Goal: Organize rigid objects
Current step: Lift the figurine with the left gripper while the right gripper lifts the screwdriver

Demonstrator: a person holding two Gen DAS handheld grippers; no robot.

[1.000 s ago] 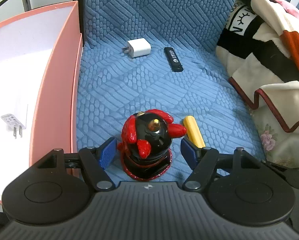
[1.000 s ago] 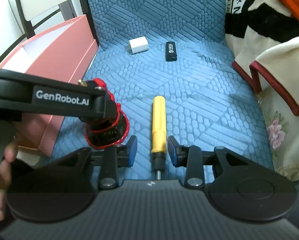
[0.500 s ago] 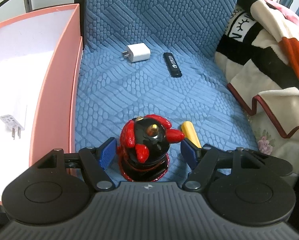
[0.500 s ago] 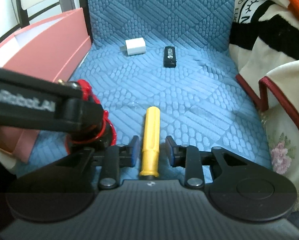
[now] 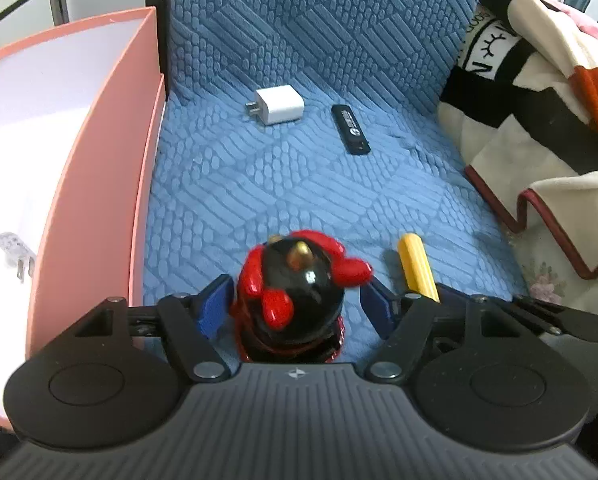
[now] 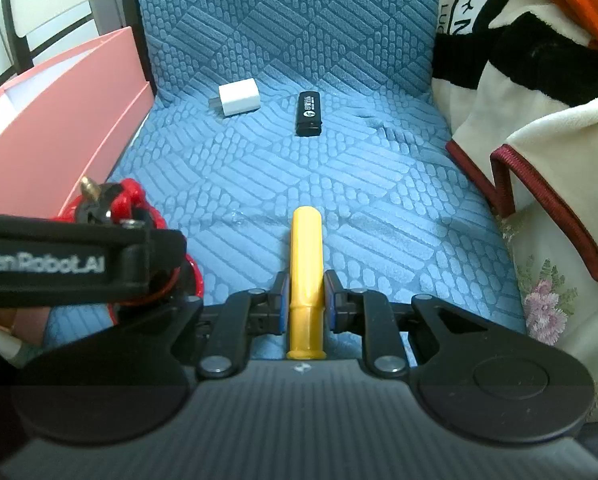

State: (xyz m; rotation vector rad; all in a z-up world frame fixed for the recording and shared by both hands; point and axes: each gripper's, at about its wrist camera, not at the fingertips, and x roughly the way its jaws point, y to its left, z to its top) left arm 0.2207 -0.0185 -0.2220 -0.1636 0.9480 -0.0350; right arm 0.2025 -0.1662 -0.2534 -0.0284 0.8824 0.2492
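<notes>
A red and black figurine stands on the blue cushion between the blue pads of my left gripper; the pads sit close beside it with a small gap on the right. It also shows in the right wrist view. My right gripper is shut on the yellow screwdriver handle, which lies on the cushion. The handle's tip shows in the left wrist view.
A pink box with a white inside stands at the left and holds a small plug. A white charger and a black stick lie at the cushion's back. A folded blanket fills the right side.
My right gripper moved forward over the yellow handle and closed on it. My left gripper pads drew nearer to the figurine.
</notes>
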